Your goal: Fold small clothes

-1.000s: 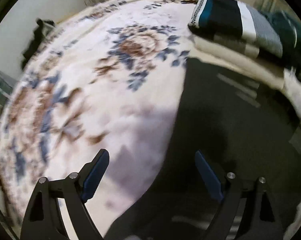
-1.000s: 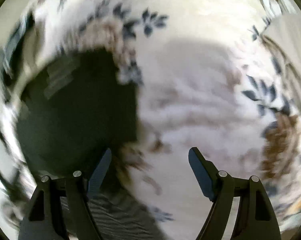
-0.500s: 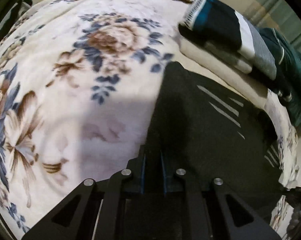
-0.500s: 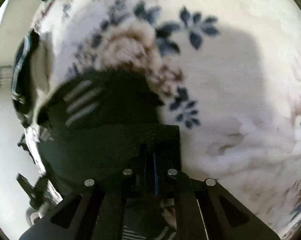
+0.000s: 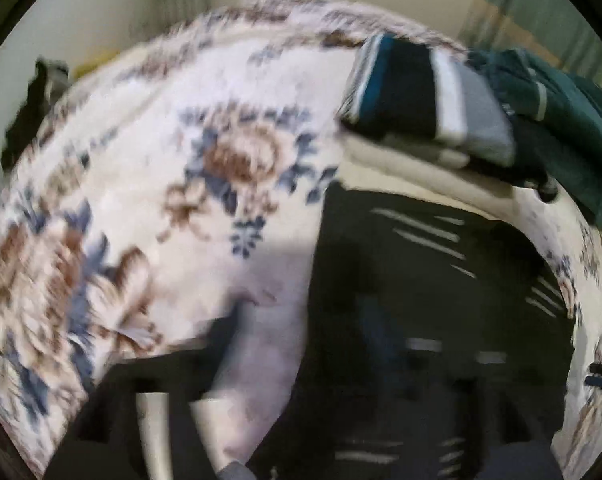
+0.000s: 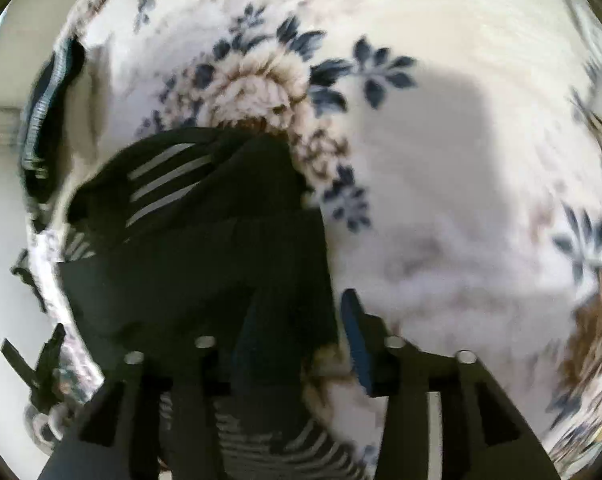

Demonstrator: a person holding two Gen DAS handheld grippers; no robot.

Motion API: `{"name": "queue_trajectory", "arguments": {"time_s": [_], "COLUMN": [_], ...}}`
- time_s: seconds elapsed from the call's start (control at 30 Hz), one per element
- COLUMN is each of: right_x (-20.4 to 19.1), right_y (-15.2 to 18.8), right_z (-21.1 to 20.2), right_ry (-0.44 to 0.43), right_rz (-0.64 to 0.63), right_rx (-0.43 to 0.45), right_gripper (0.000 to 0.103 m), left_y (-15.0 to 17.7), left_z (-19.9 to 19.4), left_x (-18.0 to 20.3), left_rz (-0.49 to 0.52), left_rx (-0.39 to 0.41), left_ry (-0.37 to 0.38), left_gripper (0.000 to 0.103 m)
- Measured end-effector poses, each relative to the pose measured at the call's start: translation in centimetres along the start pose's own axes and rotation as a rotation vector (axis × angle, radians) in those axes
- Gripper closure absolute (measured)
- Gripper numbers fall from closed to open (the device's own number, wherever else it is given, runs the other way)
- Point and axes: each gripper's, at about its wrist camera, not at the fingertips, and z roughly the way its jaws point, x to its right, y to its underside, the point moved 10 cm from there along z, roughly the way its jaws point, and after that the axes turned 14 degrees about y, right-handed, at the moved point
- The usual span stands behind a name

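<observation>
A black garment with white stripes [image 5: 401,280] lies on the floral blanket [image 5: 141,160], right of centre in the left wrist view. My left gripper [image 5: 301,340] is blurred by motion, its jaws opening wide above the garment's left edge, and nothing is pinched between them. In the right wrist view the garment [image 6: 221,248] lies doubled over. My right gripper [image 6: 307,328] hangs over the garment's right-hand corner, its jaws opening. The cloth's edge lies loose between the blue pads [image 6: 355,336], which do not press on it.
A stack of folded clothes [image 5: 421,92] sits at the blanket's far side, with a crumpled teal garment [image 5: 561,120] to its right. The same stack [image 6: 45,120] shows at the left rim of the right wrist view. Bare blanket [image 6: 441,160] stretches to the right.
Both grippers stood open, then shut on the black garment's edge, and now their jaws are apart again. The left gripper has lifted away from the cloth.
</observation>
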Motion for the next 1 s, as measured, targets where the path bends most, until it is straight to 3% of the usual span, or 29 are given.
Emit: {"name": "queue_trajectory", "arguments": {"time_s": [0.03,0.17,0.3,0.43,0.57,0.67,0.8,0.87,1.0], "right_x": [0.5,1.8,4.0,6.8,8.9,8.8,5.4,3.7,-0.1], "right_y": [1.4,6.5,10.6,11.9,8.5,2.7,-4.3,-7.5,-11.0], "right_z": [-1.1,-5.3,-9.4,-11.8,-11.1,-8.9,-3.9,-1.2,2.8], "right_ry": [-0.007,-0.025,-0.03,-0.032,-0.074,-0.101,-0.171,-0.166,-0.259], "right_rz": [0.026,0.056,0.025,-0.064,-0.119,-0.152,-0.213,-0.237,-0.219], "right_rx": [-0.003,-0.006,-0.021,-0.047,-0.062,-0.032,-0.041,-0.044,-0.111], "right_gripper": [0.054,0.054,0.045,0.045,0.045,0.045,0.045,0.045,0.045], "left_y": [0.2,2.7,8.0,13.6,20.7,26.9,33.8,37.0,39.9], "left_z": [-1.2,-3.9,-5.7,-6.7,-6.8,-6.5,-5.0,-3.4,-1.0], "left_x": [0.7,3.9,8.6,12.4,14.9,15.5,16.1,16.3,16.4], "left_rz": [0.029,0.083,0.099,0.081,0.055,-0.024,-0.162,-0.215,-0.232], "left_rx": [0.012,-0.003,-0.081,-0.128,-0.166,-0.193,-0.241,-0.275,-0.29], "left_ry": [-0.003,0.033,0.105,0.114,0.008,-0.138,-0.224,-0.249,-0.282], "left_gripper": [0.003,0.003,0.003,0.003,0.003,0.003,0.003,0.003,0.0]}}
